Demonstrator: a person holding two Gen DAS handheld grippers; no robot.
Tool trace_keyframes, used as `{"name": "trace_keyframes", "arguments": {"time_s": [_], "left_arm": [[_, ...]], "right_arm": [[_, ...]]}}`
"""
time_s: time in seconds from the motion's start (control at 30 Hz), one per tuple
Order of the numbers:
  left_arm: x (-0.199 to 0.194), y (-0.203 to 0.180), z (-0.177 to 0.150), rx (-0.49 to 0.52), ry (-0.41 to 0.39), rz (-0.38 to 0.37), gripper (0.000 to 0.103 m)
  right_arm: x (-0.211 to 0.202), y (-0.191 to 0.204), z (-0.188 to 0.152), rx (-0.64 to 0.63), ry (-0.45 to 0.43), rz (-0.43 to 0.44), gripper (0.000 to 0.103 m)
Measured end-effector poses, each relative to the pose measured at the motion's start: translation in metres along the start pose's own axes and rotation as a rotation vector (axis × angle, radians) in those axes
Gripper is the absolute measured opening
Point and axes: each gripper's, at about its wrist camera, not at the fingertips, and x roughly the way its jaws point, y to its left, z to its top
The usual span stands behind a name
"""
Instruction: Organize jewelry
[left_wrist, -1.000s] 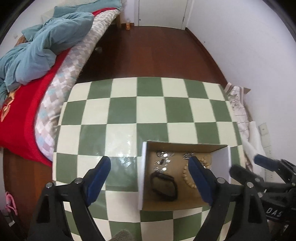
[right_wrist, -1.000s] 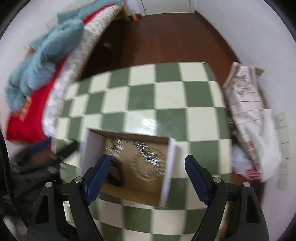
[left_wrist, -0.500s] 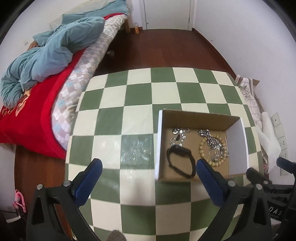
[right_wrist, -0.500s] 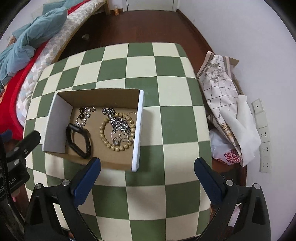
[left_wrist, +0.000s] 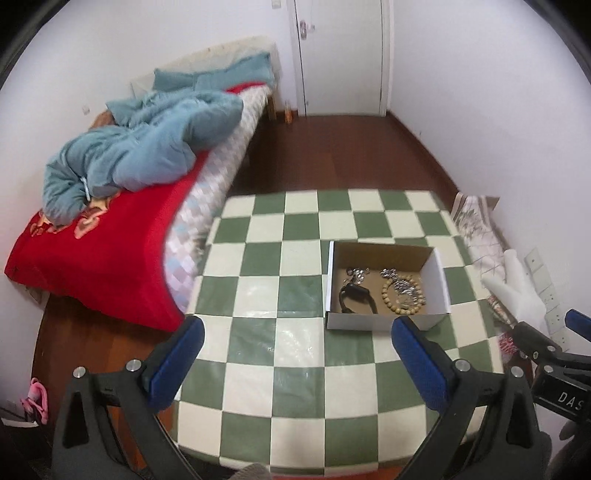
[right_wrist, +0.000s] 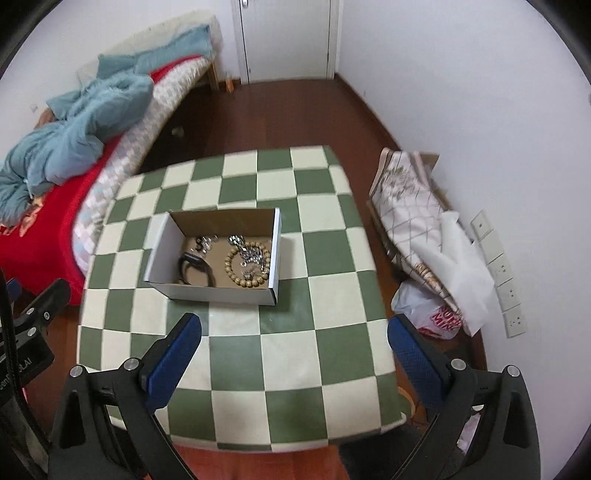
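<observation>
Both claws hang wide apart and empty above the table's near edge (right_wrist: 258, 435): the left gripper (left_wrist: 295, 354), the right gripper (right_wrist: 293, 350). The jewelry lies inside the cardboard box (right_wrist: 221, 293) mid-table: beaded bracelet (right_wrist: 245, 267), black band (right_wrist: 195, 271), silver chains (right_wrist: 251, 253). Nothing looks left outside, so I'd pull back gently, clear of the box.

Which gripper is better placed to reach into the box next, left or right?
Probably the left gripper. The box lies just ahead by its right finger. Seen from the right gripper, the box lies farther ahead and to its left. Both are open and empty.
</observation>
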Motion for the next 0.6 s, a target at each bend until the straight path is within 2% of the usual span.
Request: {"name": "trace_keyframes", "arguments": {"time_s": [0.37, 0.6], "left_arm": [[-0.108, 0.006, -0.016, 0.001, -0.13, -0.042, 0.103], [-0.142, 0.009, -0.012, -0.012, -0.135, -0.062, 0.103]], "right_arm": [[-0.125, -0.008, -0.04, -0.007, -0.167, 0.002, 0.102], [-0.174, -0.013, -0.043, -0.001, -0.219, 0.001, 0.102]]}}
